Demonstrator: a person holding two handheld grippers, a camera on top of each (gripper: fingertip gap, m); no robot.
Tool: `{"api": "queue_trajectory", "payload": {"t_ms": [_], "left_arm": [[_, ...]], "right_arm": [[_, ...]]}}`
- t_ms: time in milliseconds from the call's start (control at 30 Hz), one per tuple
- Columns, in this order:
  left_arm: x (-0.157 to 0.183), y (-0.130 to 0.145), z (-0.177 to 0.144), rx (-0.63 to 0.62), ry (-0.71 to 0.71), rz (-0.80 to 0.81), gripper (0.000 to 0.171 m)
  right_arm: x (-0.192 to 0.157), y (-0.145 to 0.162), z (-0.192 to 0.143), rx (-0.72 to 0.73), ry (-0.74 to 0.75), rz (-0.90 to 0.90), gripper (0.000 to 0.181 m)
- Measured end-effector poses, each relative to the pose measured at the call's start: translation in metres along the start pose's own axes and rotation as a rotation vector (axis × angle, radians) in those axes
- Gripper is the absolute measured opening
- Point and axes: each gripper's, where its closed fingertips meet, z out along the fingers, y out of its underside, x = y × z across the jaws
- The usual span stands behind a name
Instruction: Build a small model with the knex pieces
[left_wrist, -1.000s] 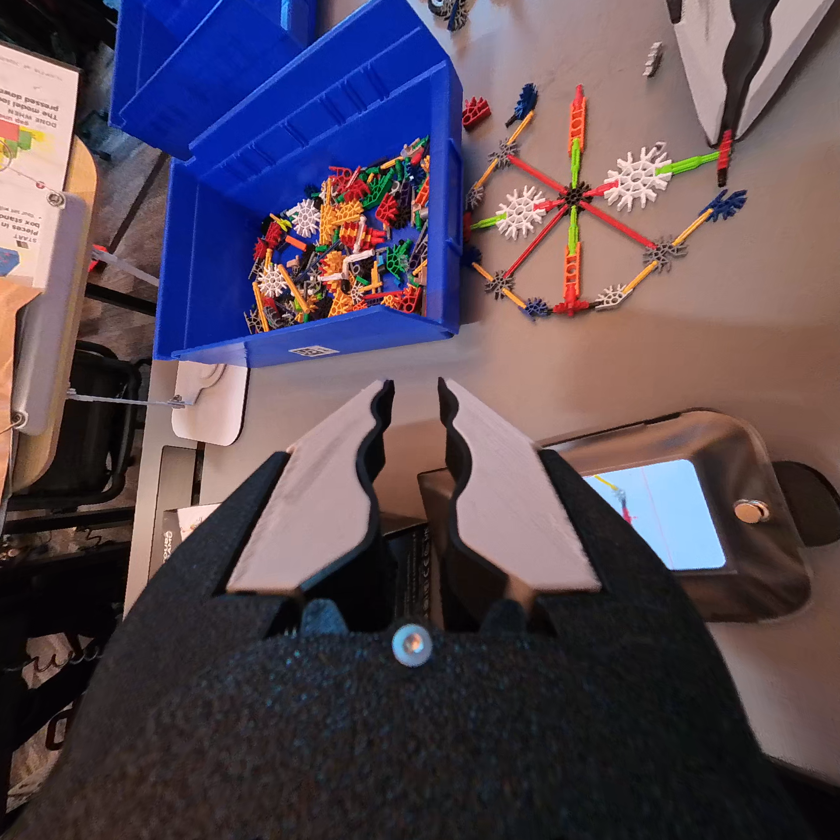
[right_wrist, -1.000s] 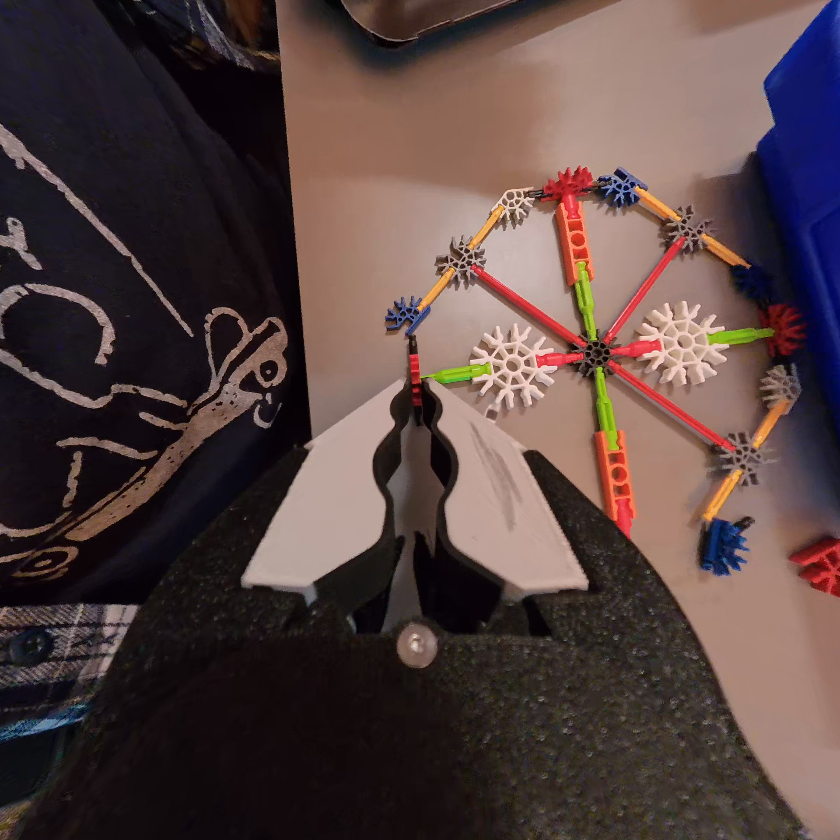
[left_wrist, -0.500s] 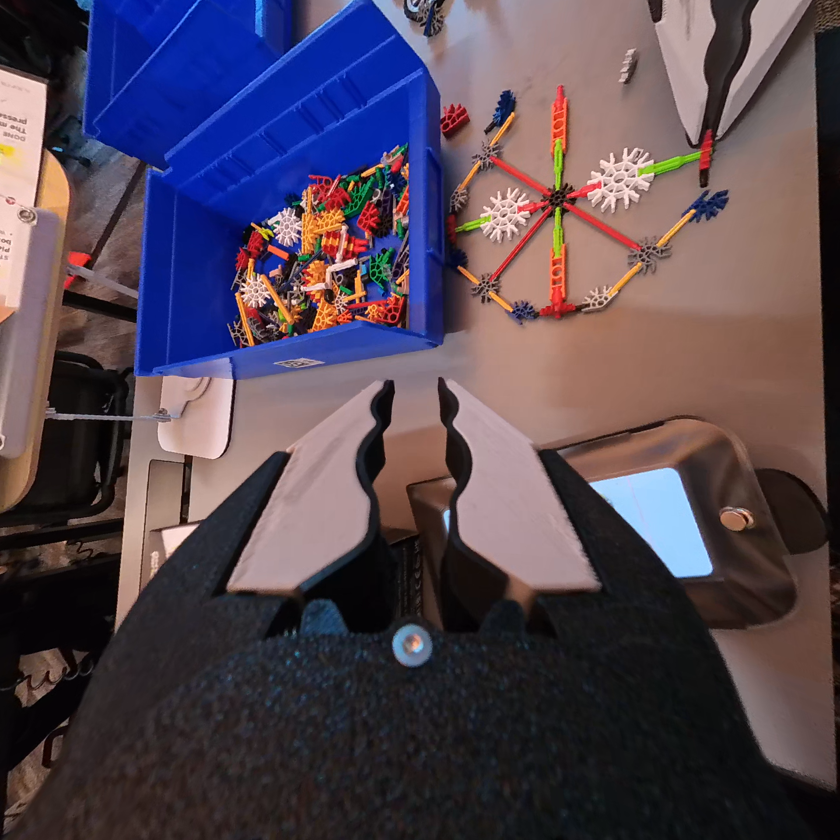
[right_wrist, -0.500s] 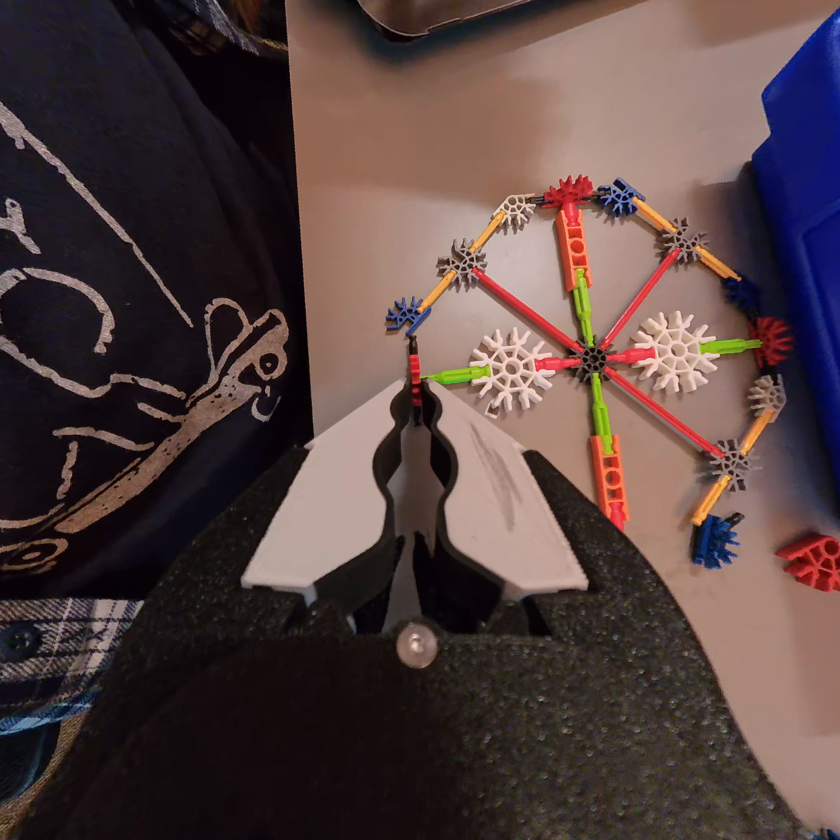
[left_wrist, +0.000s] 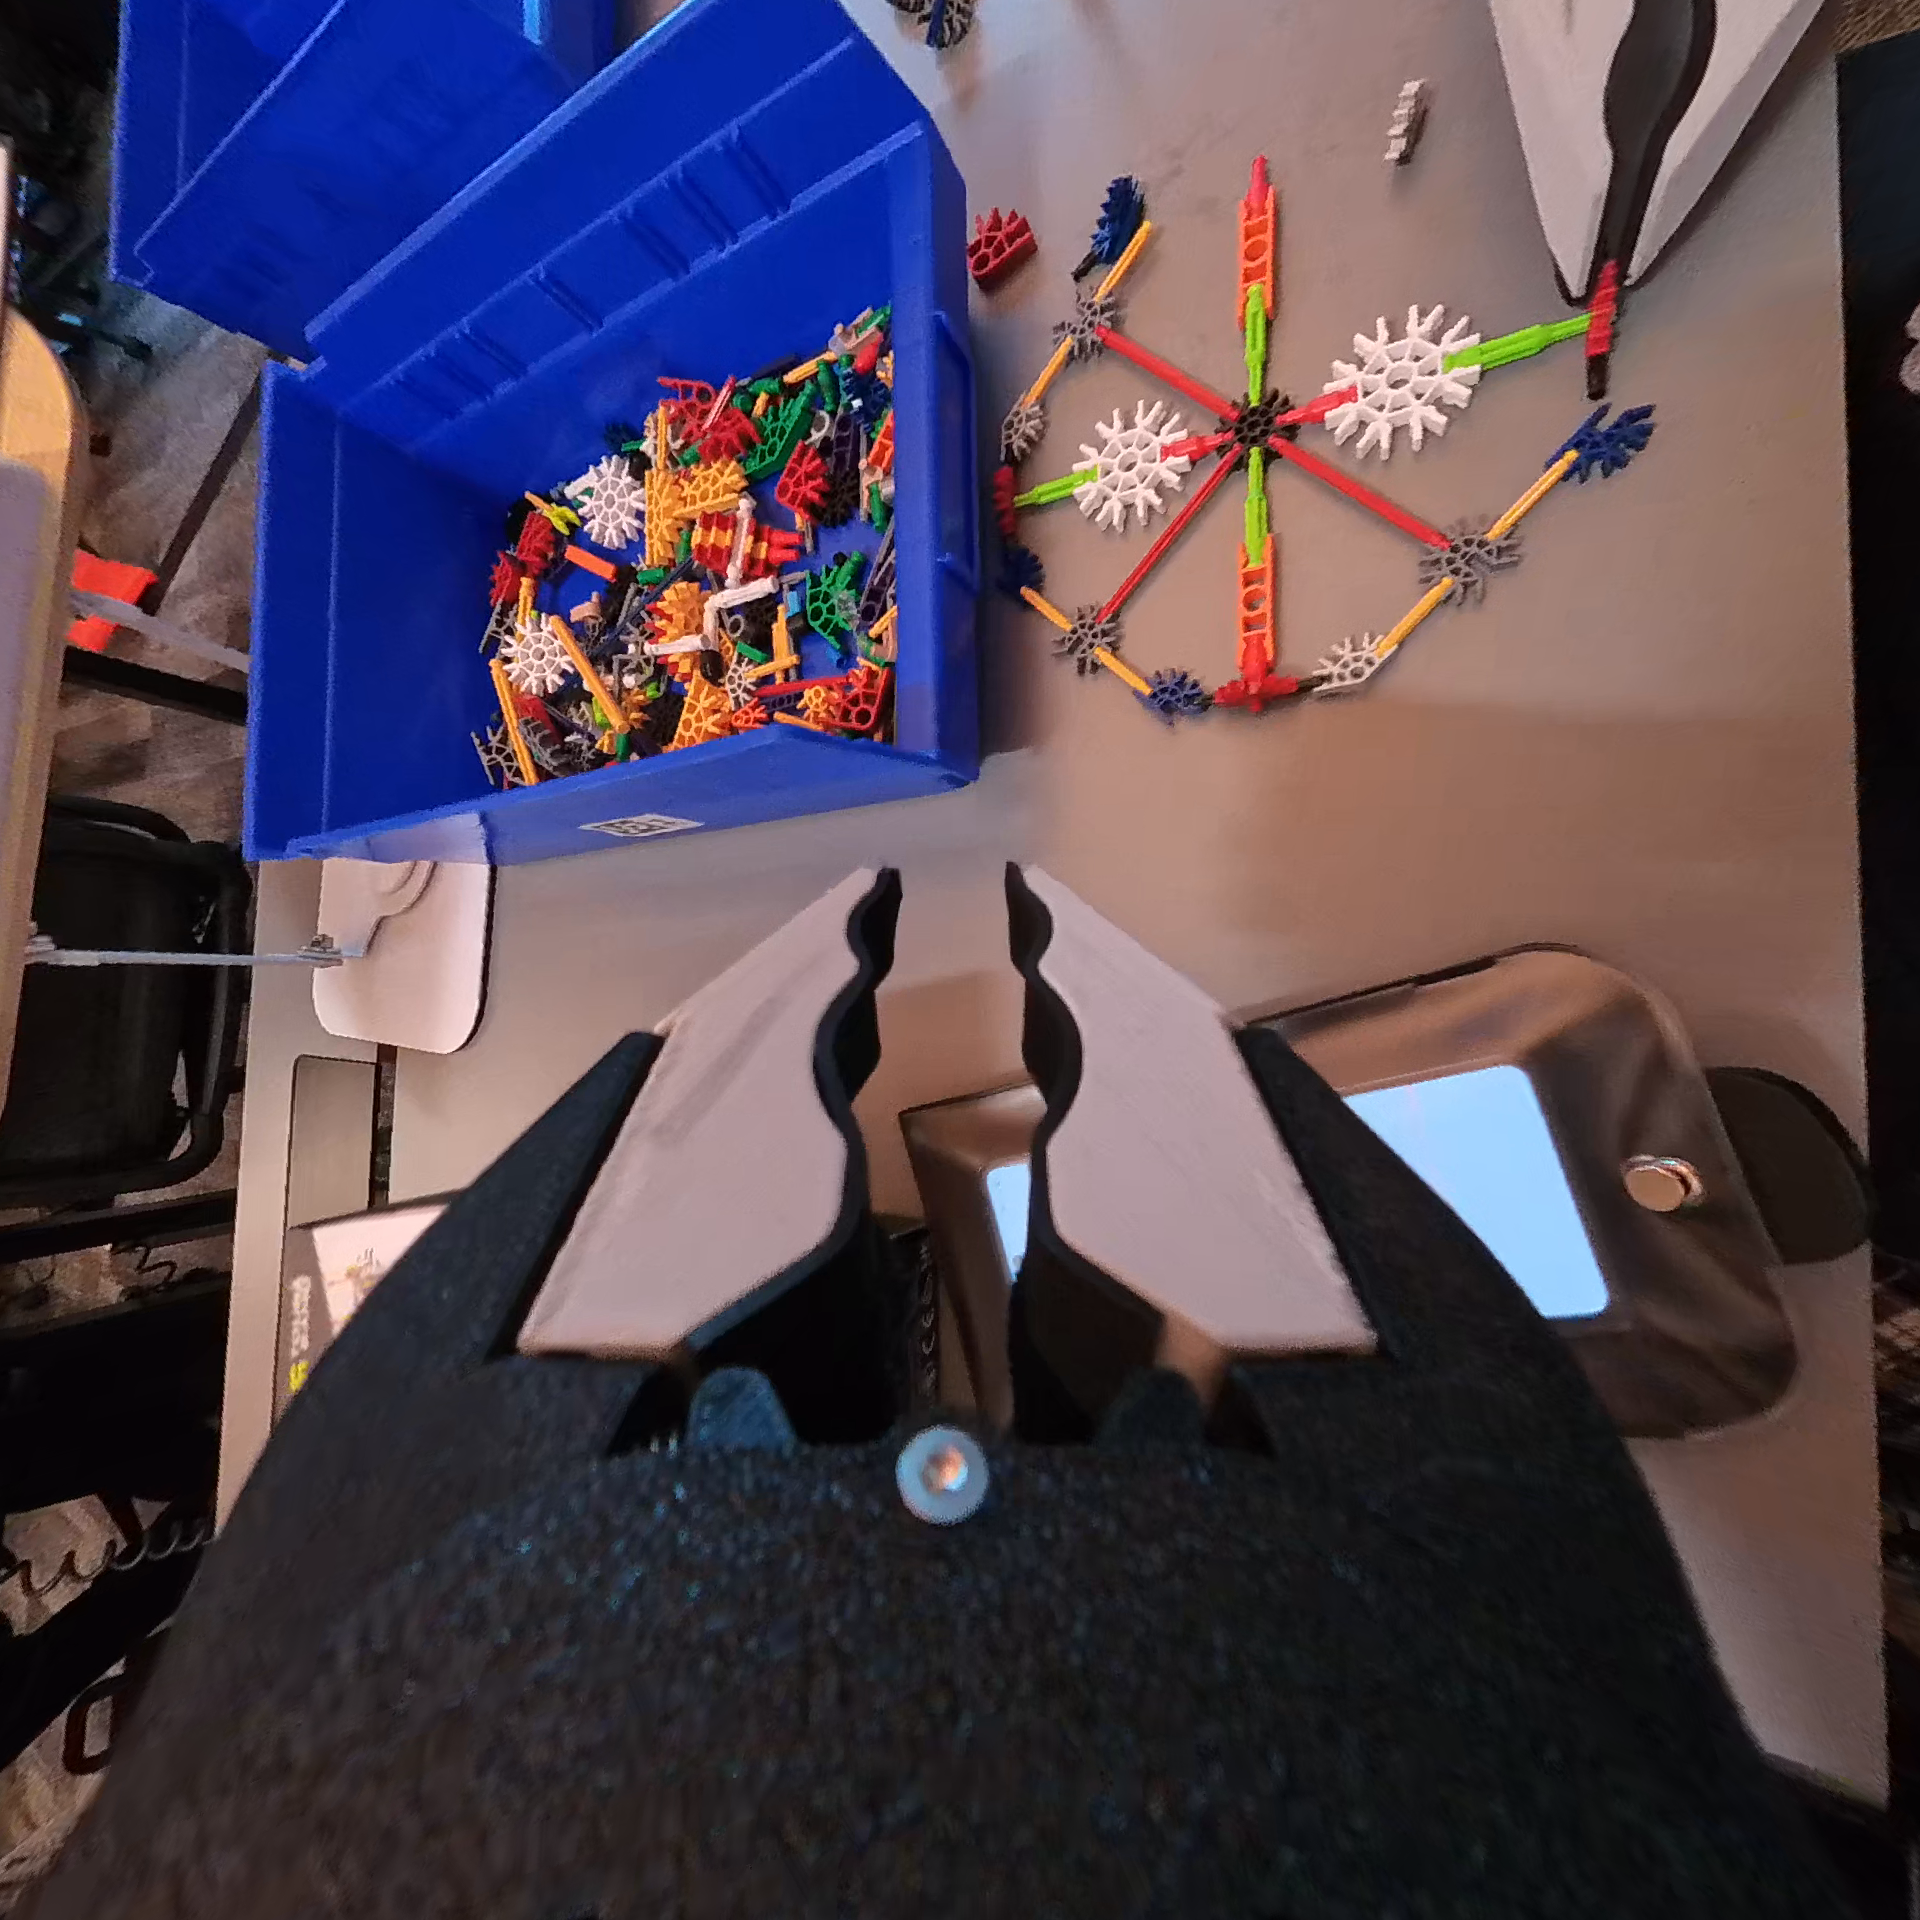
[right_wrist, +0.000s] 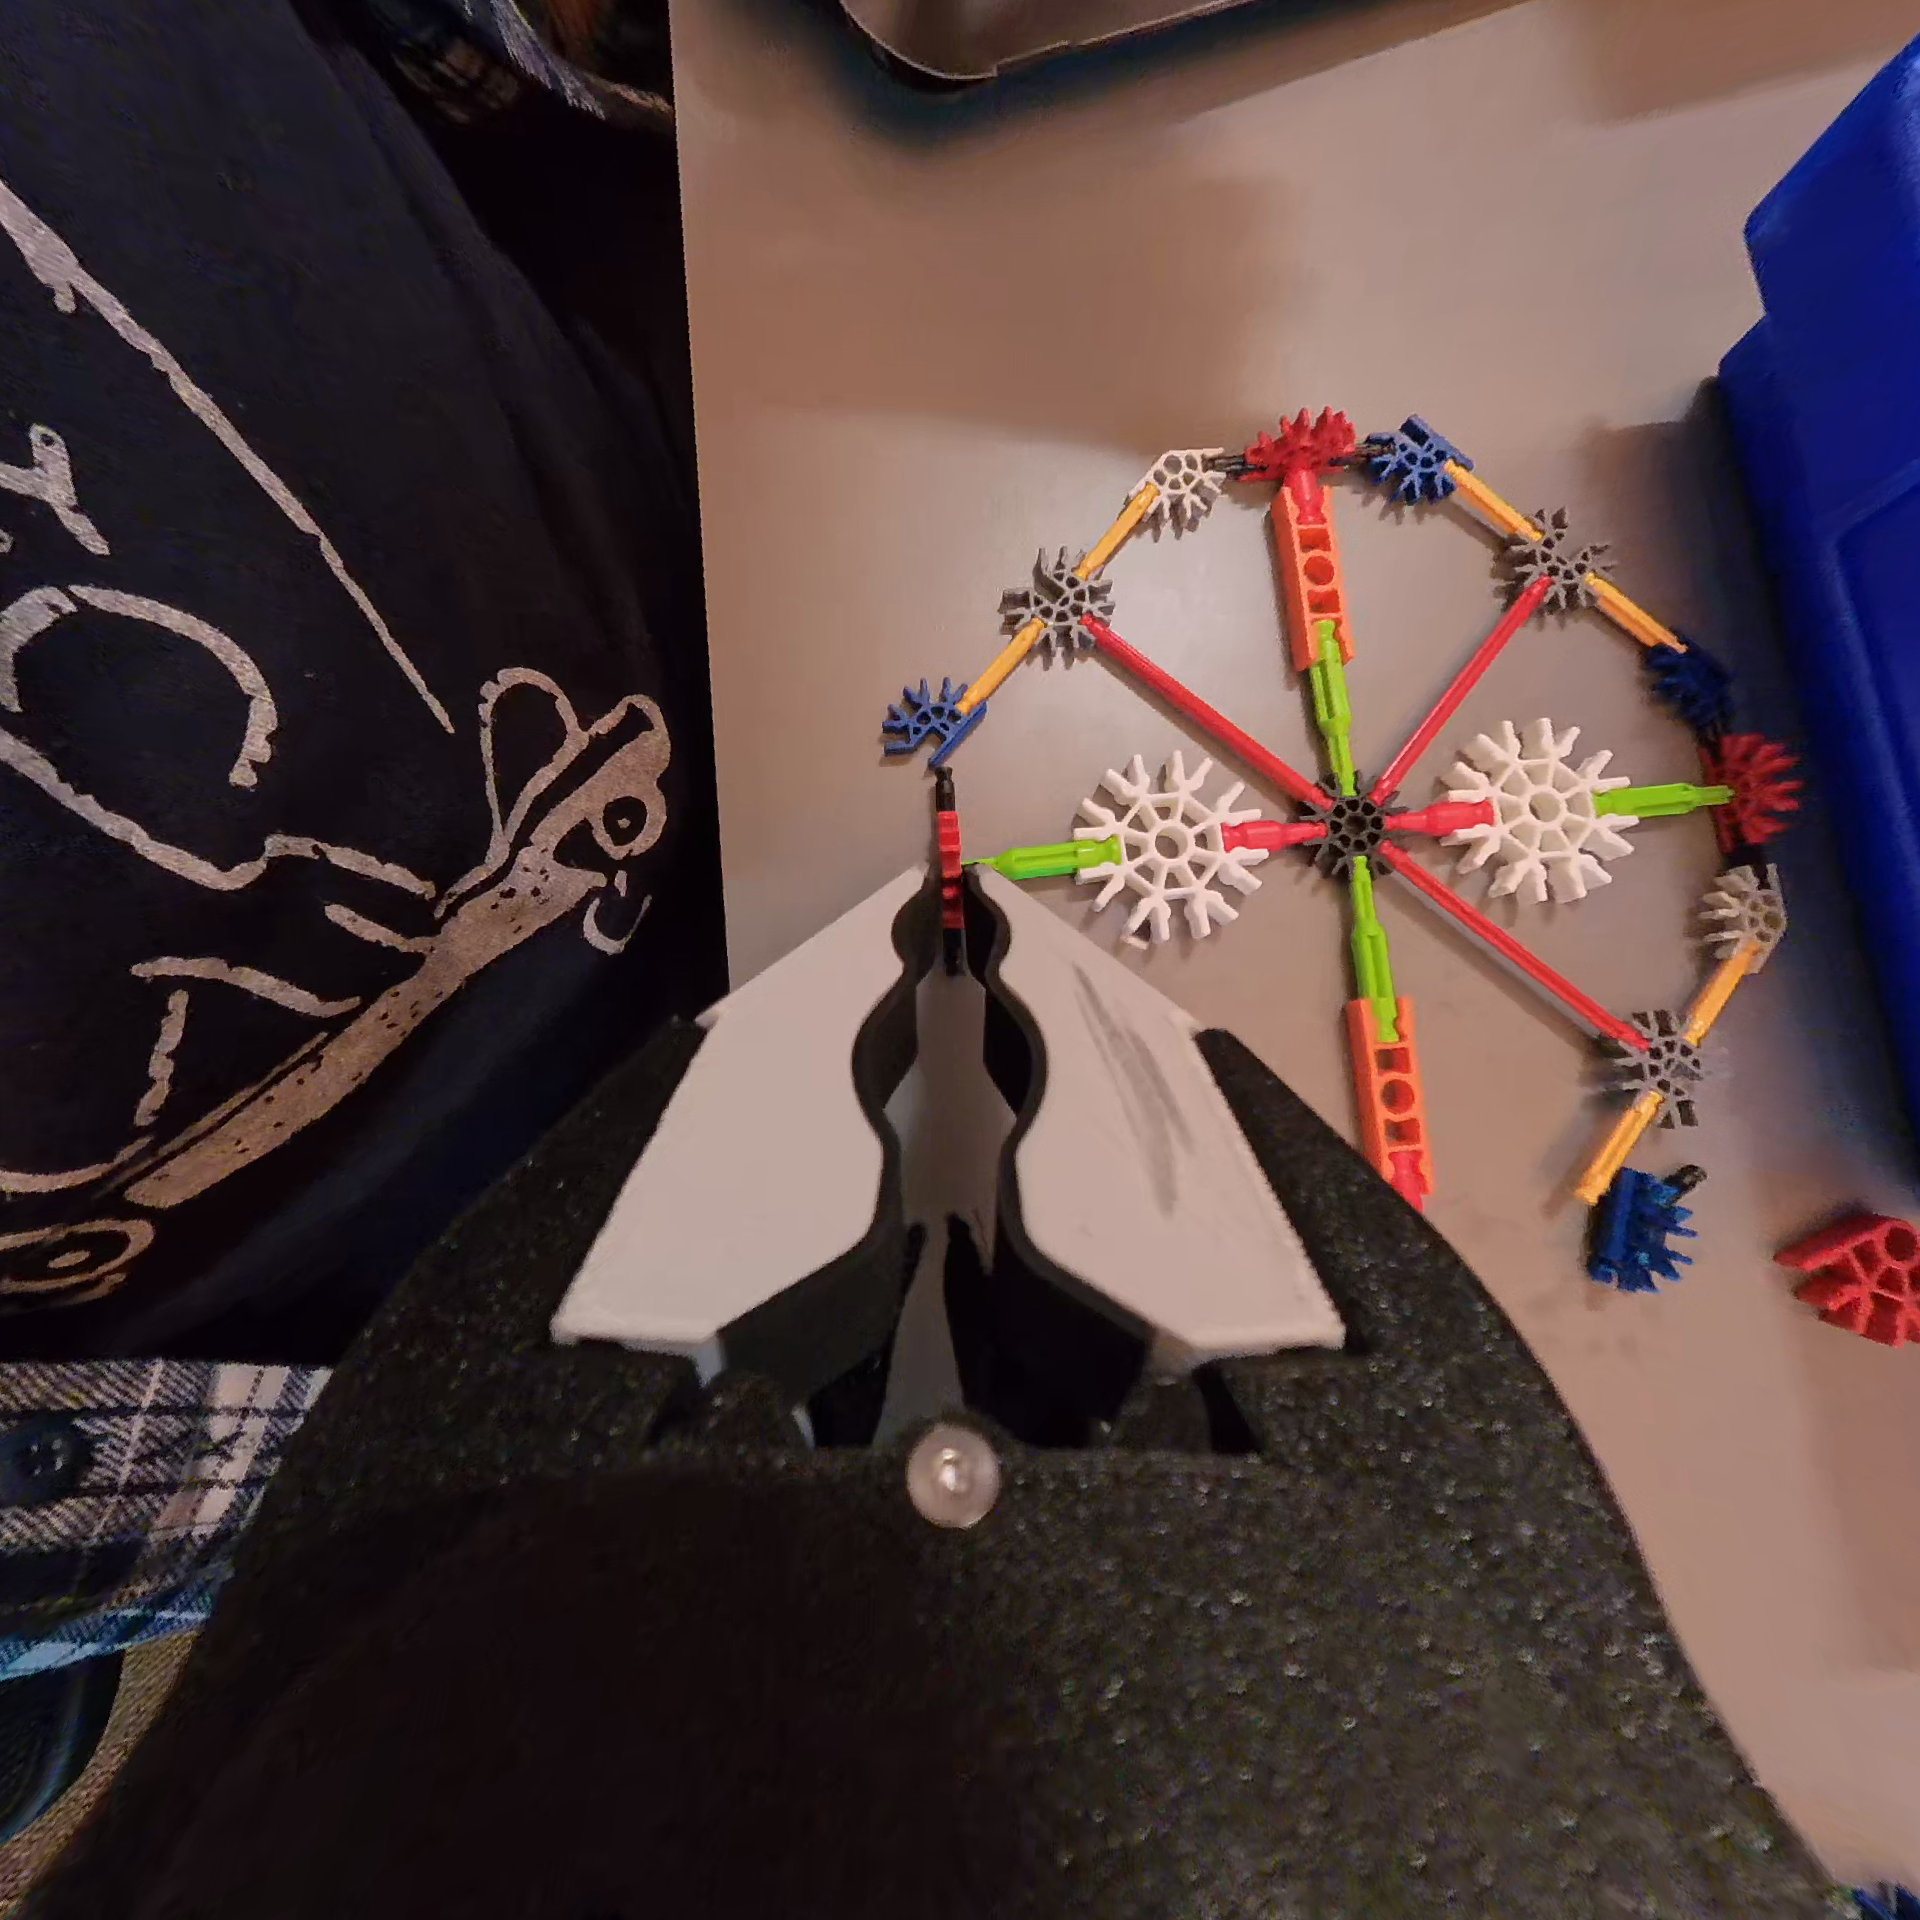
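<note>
A flat wheel of coloured rods and connectors (right_wrist: 1351, 826) lies on the grey table; it also shows in the left wrist view (left_wrist: 1257, 421). My right gripper (right_wrist: 949, 883) is shut on a small red connector (right_wrist: 948, 847) held on edge at the tip of the wheel's green rod (right_wrist: 1049, 857), just below a blue connector (right_wrist: 925, 719). In the left wrist view the same right gripper (left_wrist: 1605, 275) pinches that red connector (left_wrist: 1603, 312). My left gripper (left_wrist: 951, 894) is open and empty, above bare table just in front of a blue bin (left_wrist: 935, 416) of loose pieces.
A second blue bin (left_wrist: 312, 135) stands behind the first. A shiny metal tray (left_wrist: 1621, 1039) lies under my left gripper's right finger. Loose red (right_wrist: 1860, 1273), blue (right_wrist: 1642, 1231) and grey (left_wrist: 1403, 120) pieces lie near the wheel. A person in a dark printed shirt (right_wrist: 312, 675) stands at the table edge.
The left gripper view has shifted slightly over the table, the bin and wheel drifting left then back. The right gripper stays shut on the red connector at the green rod's tip.
</note>
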Motion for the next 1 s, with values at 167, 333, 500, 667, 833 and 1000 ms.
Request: {"api": "queue_trajectory", "payload": {"t_ms": [167, 333, 500, 667, 833, 1000], "left_arm": [[-0.012, 0.009, -0.015, 0.013, -0.052, -0.04, 0.021], [-0.033, 0.028, -0.04, 0.051, -0.159, -0.129, 0.021], [-0.044, 0.046, -0.061, 0.08, -0.223, -0.199, 0.021], [-0.041, 0.059, -0.061, 0.083, -0.227, -0.225, 0.021], [-0.033, 0.065, -0.053, 0.074, -0.212, -0.231, 0.022], [-0.031, 0.066, -0.05, 0.083, -0.205, -0.246, 0.022]], "right_arm": [[0.0, 0.001, -0.001, 0.0, 0.002, 0.003, 0.003], [0.0, 0.002, -0.002, 0.008, 0.003, 0.016, 0.003], [0.001, 0.004, -0.004, 0.003, 0.012, 0.034, 0.003], [0.002, 0.004, -0.004, -0.003, 0.016, 0.042, 0.003], [0.003, 0.004, -0.006, -0.003, 0.025, 0.047, 0.003], [0.003, 0.006, -0.007, -0.002, 0.027, 0.058, 0.003]]}}
